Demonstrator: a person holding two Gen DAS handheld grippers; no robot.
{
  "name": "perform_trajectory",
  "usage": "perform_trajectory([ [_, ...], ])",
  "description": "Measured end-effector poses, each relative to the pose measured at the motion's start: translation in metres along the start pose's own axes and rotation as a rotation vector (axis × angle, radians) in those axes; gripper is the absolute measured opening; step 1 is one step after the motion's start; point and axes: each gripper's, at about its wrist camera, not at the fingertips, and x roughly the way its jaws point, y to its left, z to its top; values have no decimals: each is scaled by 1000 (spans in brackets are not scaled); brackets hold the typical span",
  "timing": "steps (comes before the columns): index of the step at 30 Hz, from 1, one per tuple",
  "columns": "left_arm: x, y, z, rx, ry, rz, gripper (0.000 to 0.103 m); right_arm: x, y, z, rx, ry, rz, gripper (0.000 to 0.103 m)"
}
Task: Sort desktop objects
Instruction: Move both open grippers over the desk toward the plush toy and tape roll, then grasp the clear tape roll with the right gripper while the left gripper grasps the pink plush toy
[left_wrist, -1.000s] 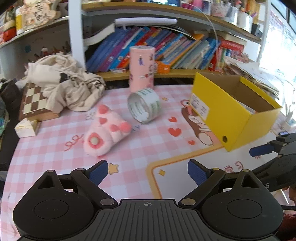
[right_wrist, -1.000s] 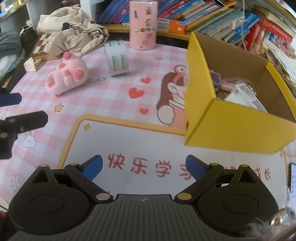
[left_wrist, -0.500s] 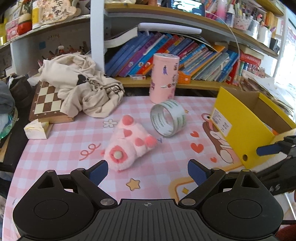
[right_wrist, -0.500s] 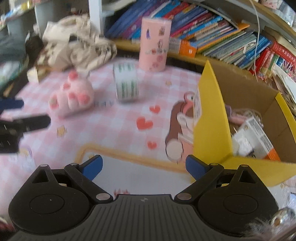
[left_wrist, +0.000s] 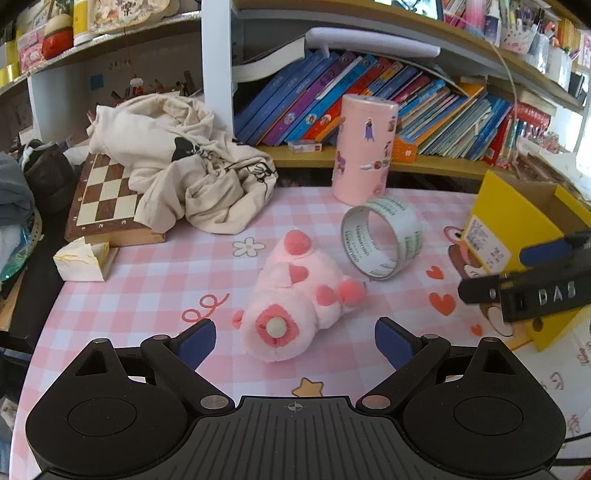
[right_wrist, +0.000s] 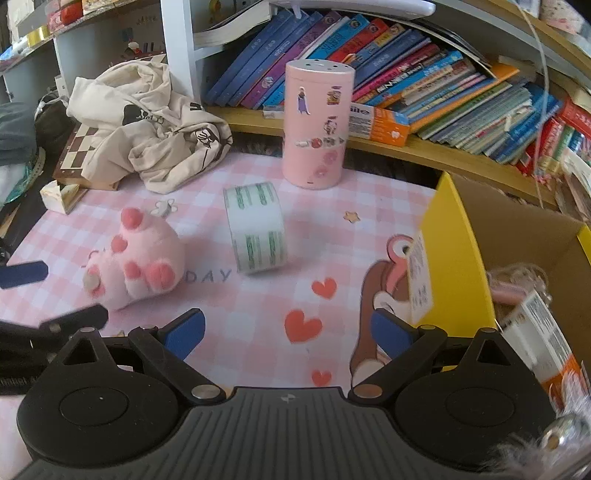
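Note:
A pink plush paw (left_wrist: 295, 299) (right_wrist: 135, 258) lies on the pink checked mat, just ahead of my left gripper (left_wrist: 295, 341), which is open and empty with the plush's near end between its blue fingertips. A roll of clear tape (left_wrist: 382, 238) (right_wrist: 256, 227) stands on edge behind the plush. A pink cylinder with stickers (left_wrist: 364, 147) (right_wrist: 316, 123) stands upright at the back. The yellow box (left_wrist: 517, 236) (right_wrist: 454, 266) sits at the right, holding several items. My right gripper (right_wrist: 288, 330) is open and empty over the red hearts, left of the box.
A crumpled cream cloth (left_wrist: 184, 170) lies over a chessboard (left_wrist: 101, 199) at the back left, with a small white box (left_wrist: 79, 258) beside it. A low shelf of books (left_wrist: 424, 107) runs along the back. The table's left edge drops off to dark clutter.
Both grippers have moved forward and left toward the plush paw and tape. The left gripper now frames the plush; the right has swung away from the box front. Nothing was gripped.

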Motion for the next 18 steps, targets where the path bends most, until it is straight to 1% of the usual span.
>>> perform_trajectory([
  [12, 41, 2, 5, 57, 40, 6, 95, 46, 9, 37, -34, 33, 13, 97],
  [18, 56, 1, 11, 67, 43, -13, 95, 65, 14, 50, -50, 41, 24, 97],
])
